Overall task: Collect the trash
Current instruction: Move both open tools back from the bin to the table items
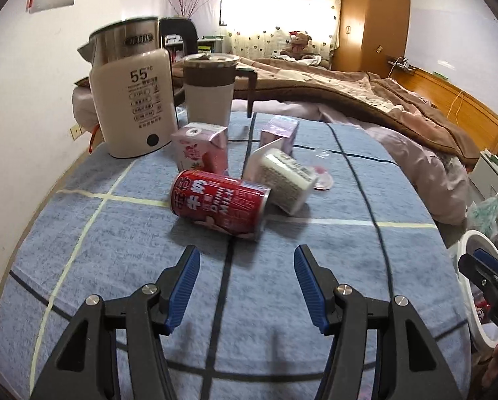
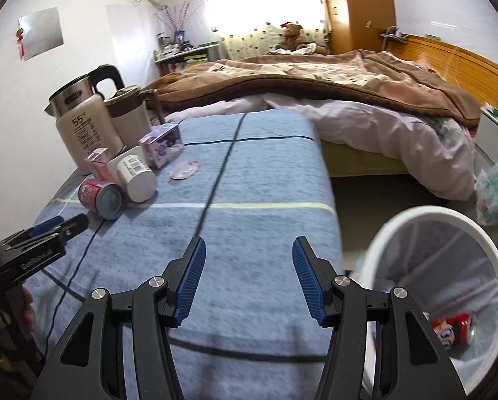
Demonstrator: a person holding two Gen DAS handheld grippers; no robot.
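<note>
Trash on blue cloth (image 1: 82, 250), beside kettle (image 1: 132, 100): cup (image 1: 287, 180), red can (image 1: 219, 205) lying nearest. Bin (image 2: 432, 233) at right, holds one can already. Left gripper (image 1: 247, 286) fingers apart, empty, facing can; right gripper (image 2: 249, 278) also apart, empty. Best approach low, straddle can across its width, then close.

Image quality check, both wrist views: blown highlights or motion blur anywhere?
Left wrist: curtained window blown out, red can lightly smeared, heavy fisheye curvature. Right wrist: same window clipped, white bin rim motion-blurred.

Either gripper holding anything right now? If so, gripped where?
Nothing held. Left gripper and right gripper are both open and empty; the red can lies untouched.
</note>
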